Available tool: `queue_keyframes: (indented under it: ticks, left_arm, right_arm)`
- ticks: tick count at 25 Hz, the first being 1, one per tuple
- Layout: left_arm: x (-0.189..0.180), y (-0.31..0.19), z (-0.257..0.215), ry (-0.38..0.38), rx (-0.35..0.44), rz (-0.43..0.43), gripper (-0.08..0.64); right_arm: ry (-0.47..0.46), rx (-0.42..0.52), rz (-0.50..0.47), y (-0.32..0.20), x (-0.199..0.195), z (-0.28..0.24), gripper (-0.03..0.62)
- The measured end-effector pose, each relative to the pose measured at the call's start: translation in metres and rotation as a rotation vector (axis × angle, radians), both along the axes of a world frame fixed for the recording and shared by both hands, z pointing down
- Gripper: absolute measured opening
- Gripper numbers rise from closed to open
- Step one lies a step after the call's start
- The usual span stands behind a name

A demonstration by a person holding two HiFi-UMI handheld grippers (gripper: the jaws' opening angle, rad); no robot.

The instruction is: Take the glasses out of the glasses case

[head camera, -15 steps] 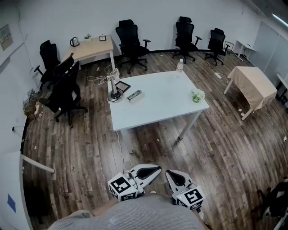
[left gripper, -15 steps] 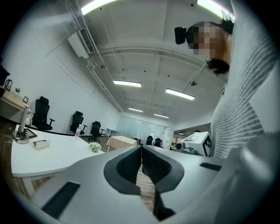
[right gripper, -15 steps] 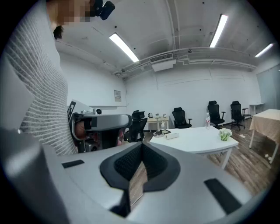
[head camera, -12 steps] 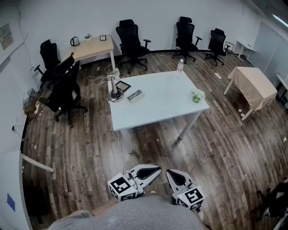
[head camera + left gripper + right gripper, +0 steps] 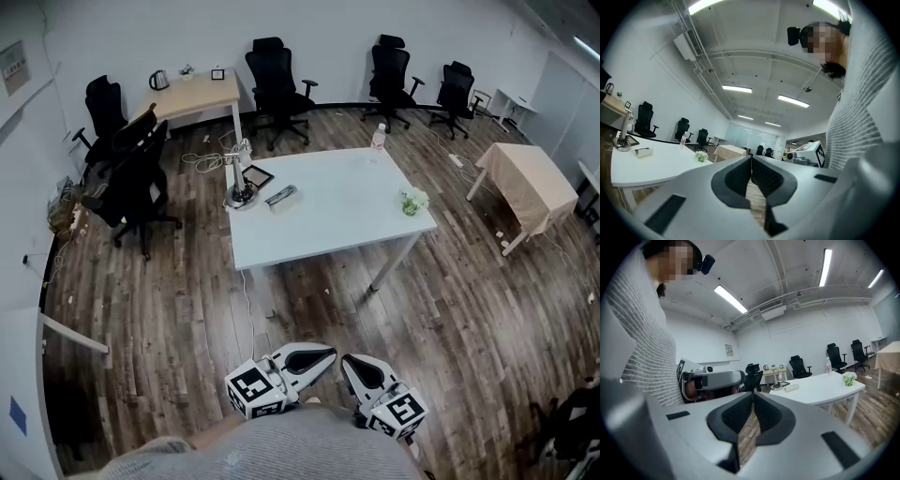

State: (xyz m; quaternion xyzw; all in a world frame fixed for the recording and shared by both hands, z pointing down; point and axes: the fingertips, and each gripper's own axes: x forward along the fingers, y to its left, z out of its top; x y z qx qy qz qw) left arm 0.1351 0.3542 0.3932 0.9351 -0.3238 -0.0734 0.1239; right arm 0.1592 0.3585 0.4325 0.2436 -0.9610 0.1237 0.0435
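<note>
The grey glasses case [image 5: 280,196] lies shut on the far left part of the white table [image 5: 347,216], a good way ahead of me. It also shows small in the left gripper view as the case [image 5: 643,152] and in the right gripper view as the case [image 5: 791,387]. No glasses are visible. My left gripper [image 5: 330,352] and right gripper [image 5: 347,360] hang side by side close to the person's grey sweater, above the wood floor and well short of the table. Both are shut with nothing between the jaws, as seen at the left gripper [image 5: 751,159] and the right gripper [image 5: 753,395].
On the table stand a desk lamp [image 5: 241,192], a dark tablet [image 5: 257,176], a water bottle [image 5: 379,137] and a small flower pot [image 5: 412,200]. Black office chairs [image 5: 274,84] ring the room. A wooden desk [image 5: 192,94] and a cloth-covered table [image 5: 530,178] stand farther off.
The head view has shifted slightly, so the table sits a little higher in the frame. Both grippers stay shut in the same place near the body.
</note>
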Motion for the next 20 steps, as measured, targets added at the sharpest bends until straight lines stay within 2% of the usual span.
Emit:
queue_keyframes:
  ticks: [7, 20]
  left_arm:
    - [0.002, -0.002, 0.004, -0.001, -0.009, -0.001, 0.014]
    - [0.005, -0.006, 0.002, -0.014, 0.002, -0.032, 0.014]
  right_arm:
    - [0.098, -0.036, -0.041, 0.004, -0.006, 0.017, 0.015]
    - [0.068, -0.058, -0.061, -0.005, -0.003, 0.025, 0.016]
